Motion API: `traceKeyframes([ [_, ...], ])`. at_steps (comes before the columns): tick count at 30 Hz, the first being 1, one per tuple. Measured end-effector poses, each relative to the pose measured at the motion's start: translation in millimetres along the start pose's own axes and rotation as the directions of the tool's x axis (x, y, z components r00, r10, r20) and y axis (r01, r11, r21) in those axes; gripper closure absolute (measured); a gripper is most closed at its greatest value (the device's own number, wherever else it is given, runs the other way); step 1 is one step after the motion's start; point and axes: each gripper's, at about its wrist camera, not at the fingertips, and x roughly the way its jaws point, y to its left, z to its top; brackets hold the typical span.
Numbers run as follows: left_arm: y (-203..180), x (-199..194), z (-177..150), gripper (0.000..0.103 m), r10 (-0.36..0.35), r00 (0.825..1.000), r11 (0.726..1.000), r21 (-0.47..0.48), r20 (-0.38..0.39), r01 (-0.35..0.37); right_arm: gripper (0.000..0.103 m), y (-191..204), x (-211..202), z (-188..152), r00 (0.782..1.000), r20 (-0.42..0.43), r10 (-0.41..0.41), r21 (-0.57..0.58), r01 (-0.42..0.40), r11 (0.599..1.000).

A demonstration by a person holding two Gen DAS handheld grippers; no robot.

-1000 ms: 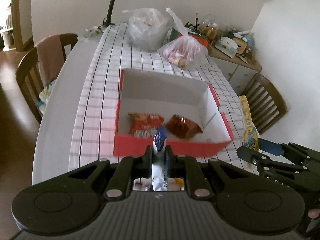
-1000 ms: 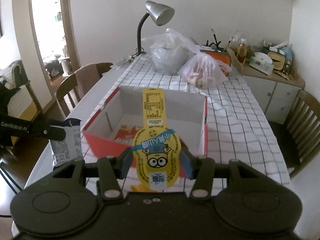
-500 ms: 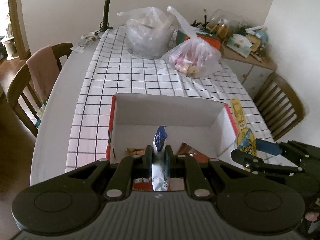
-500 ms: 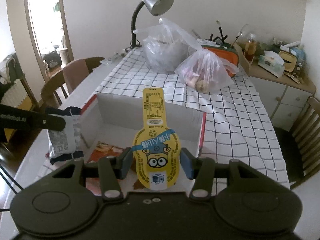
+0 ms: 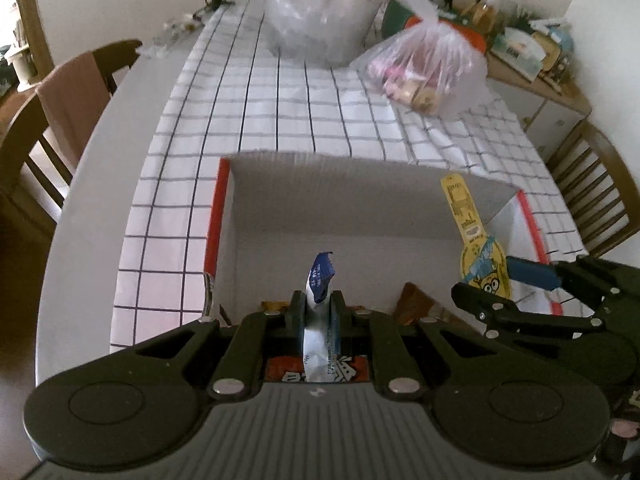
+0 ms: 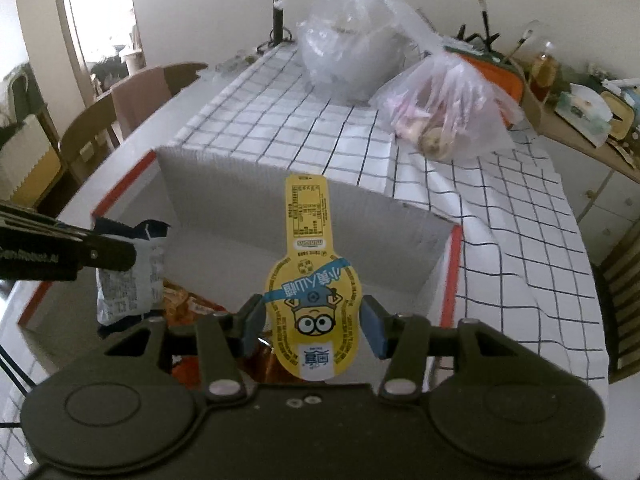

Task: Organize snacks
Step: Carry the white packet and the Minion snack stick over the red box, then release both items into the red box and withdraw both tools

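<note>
A red box with a white inside stands on the checked cloth; it also shows in the right wrist view. My left gripper is shut on a white and blue snack packet, held over the box's near left part; the packet also shows in the right wrist view. My right gripper is shut on a yellow Minions snack pack, held over the box's near right part; it also shows in the left wrist view. Orange snack packets lie on the box floor under both grippers.
Two clear plastic bags, one large and one with pink snacks, sit on the cloth behind the box. A lamp stem stands at the far table end. Wooden chairs stand left and right. A cluttered sideboard stands far right.
Both grippers have moved forward over the box with their snacks still held; the box's near wall has passed out of view below them.
</note>
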Motion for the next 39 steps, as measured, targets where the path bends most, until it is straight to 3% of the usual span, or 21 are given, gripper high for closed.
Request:
traceKeyframes([
  [17,3,17,6,0.088,0.038,0.999,0.999,0.003,-0.031,-0.038,0.051,-3,29,-14,0.996,-0.085,-0.011,-0.012,0.01,1.0],
  [19,3,17,6,0.086,0.037,0.999,0.999,-0.001,-0.031,-0.037,0.049,-2,27,-14,0.997,-0.082,-0.009,-0.01,0.008,1.0],
  [21,5,14,5,0.074,0.032,0.999,0.999,-0.016,-0.031,-0.033,0.045,-2,23,-15,0.997,-0.074,-0.008,-0.008,0.007,1.0],
  [28,4,-7,-2,0.07,0.023,1.0,0.999,-0.032,0.005,-0.022,0.04,-4,0,-14,0.999,-0.033,0.001,0.013,0.0,1.0],
  [32,1,-25,-8,0.057,0.01,0.999,1.0,-0.026,0.043,-0.009,0.037,-4,-15,-15,1.0,-0.008,0.01,0.029,-0.01,1.0],
  [39,-4,-57,-23,0.048,0.0,0.995,1.0,-0.013,0.102,0.001,0.029,1,-51,-17,0.998,0.055,0.028,0.052,-0.031,0.998],
])
